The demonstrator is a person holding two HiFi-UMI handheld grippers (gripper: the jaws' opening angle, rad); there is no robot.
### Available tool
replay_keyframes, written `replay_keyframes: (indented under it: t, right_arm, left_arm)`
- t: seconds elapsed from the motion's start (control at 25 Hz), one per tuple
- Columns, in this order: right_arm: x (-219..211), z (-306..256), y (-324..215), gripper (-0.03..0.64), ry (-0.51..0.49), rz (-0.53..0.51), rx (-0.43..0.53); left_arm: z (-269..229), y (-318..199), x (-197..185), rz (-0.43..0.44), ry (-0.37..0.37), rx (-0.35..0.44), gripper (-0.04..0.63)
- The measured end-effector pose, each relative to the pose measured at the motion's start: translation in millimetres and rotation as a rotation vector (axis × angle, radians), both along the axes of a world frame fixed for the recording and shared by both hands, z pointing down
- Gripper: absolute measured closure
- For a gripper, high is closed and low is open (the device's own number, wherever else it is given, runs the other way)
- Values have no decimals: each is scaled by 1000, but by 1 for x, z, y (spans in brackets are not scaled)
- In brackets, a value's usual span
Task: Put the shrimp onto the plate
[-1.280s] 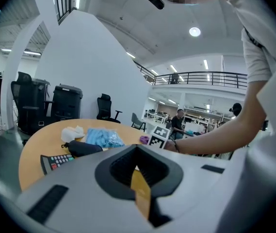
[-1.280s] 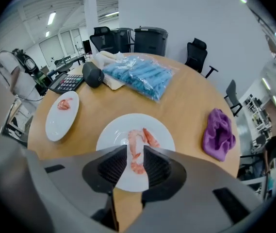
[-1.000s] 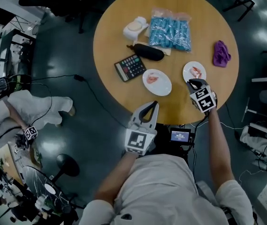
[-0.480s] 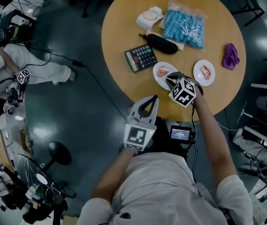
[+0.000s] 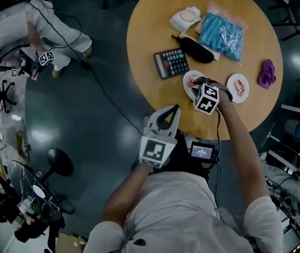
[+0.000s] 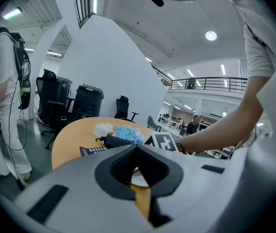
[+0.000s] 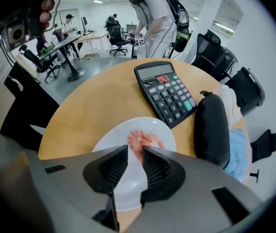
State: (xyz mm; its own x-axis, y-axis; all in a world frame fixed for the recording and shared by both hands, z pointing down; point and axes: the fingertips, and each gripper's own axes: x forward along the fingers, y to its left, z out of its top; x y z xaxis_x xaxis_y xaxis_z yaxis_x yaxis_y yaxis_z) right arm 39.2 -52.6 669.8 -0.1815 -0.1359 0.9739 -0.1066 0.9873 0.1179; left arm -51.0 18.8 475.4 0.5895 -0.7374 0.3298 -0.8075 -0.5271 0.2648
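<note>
Right gripper [image 7: 134, 150]: jaws have just been opening and stand apart, nothing clamped. The shrimp [image 7: 147, 139] lies on the white plate [image 7: 109, 141], just beyond the jaw tips. Judged light, soft, slippery: grip mid-body, gently. Left gripper [image 6: 138, 147]: jaws together, empty.

Overhead head view and close right gripper view share the plate [image 5: 187, 83] [image 7: 112, 139].

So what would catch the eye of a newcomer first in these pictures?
The right gripper hovers over a white plate on the round table, jaws just opened; a pink shrimp lies on the plate beneath them, ungripped. A bright blue packet lies at the far side.
</note>
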Motion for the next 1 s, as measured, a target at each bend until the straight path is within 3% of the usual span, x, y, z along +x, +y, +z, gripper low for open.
replay_keyframes:
  t: [0.44,0.64,1.0]
  right_arm:
    - [4,3,2,519,128,-183,43]
    - [9,9,9,554,120,-161,17]
    - [9,-2,6,560,48,-50,33]
  left_arm:
    - [-2,-2,5,7,19,-6,588]
    - [0,-2,6,8,18,-10,588]
    - [-1,2,9,24,9,-9,588]
